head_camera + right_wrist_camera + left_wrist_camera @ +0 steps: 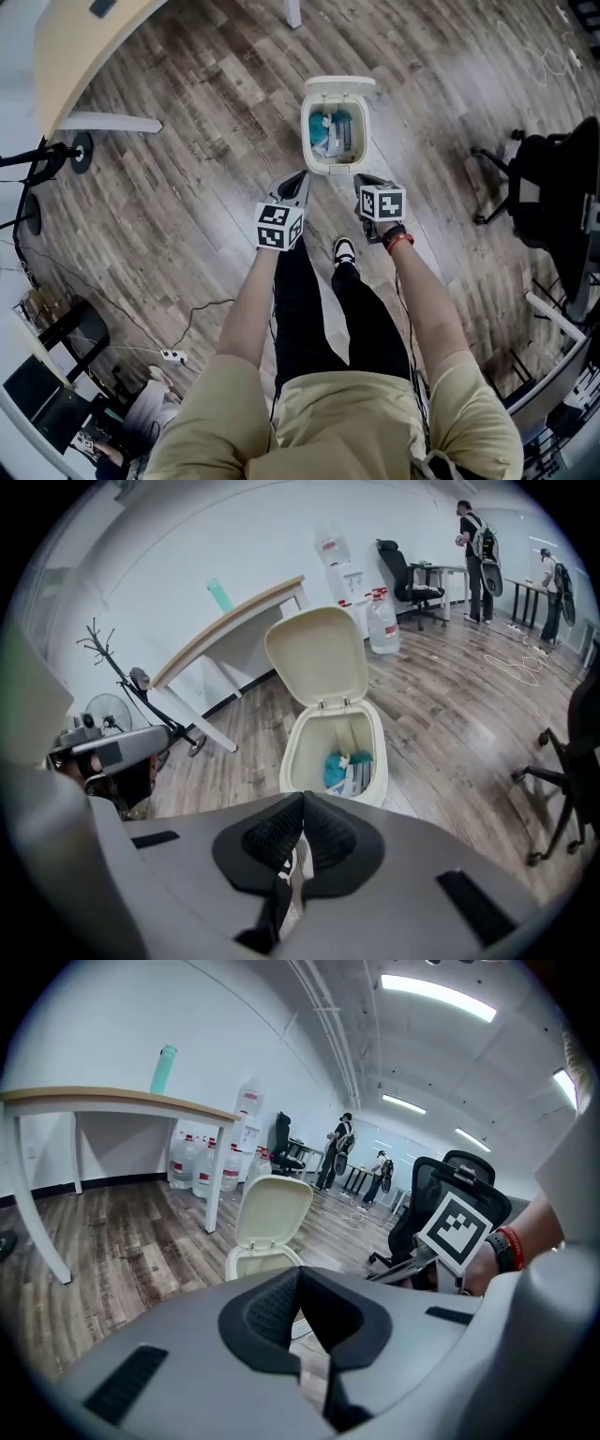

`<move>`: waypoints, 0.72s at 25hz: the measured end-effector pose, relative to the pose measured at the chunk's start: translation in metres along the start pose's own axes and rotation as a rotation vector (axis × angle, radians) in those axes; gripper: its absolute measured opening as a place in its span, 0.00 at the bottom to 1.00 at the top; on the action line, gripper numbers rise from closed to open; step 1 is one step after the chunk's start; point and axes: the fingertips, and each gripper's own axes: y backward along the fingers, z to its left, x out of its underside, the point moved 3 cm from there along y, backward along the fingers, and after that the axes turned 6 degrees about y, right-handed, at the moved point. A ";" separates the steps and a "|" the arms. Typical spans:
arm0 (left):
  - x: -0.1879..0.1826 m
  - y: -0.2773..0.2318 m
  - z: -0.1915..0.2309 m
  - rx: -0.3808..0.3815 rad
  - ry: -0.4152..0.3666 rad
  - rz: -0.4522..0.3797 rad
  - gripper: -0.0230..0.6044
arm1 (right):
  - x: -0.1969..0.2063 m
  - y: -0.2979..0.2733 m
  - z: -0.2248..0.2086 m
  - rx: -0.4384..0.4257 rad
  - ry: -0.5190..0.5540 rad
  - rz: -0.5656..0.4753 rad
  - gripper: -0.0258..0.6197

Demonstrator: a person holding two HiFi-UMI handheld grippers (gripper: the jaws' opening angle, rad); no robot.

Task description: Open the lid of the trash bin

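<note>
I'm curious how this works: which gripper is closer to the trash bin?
Right, by a little. The right gripper sits at the near rim of the trash bin; the left gripper hangs just off its near-left corner.

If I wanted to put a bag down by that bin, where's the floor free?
Bare floor lies left of the bin, toward the table leg, and right of it, before the chair. In front it is crowded: left tool, right tool and a shoe. The bin holds trash.
</note>
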 end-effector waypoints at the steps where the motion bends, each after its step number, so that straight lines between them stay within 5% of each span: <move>1: -0.008 0.009 -0.006 -0.004 0.001 -0.006 0.07 | -0.006 0.012 0.005 -0.008 0.009 -0.014 0.07; 18: -0.159 0.168 -0.137 -0.064 -0.014 -0.195 0.07 | -0.116 0.262 0.074 0.007 0.160 -0.296 0.06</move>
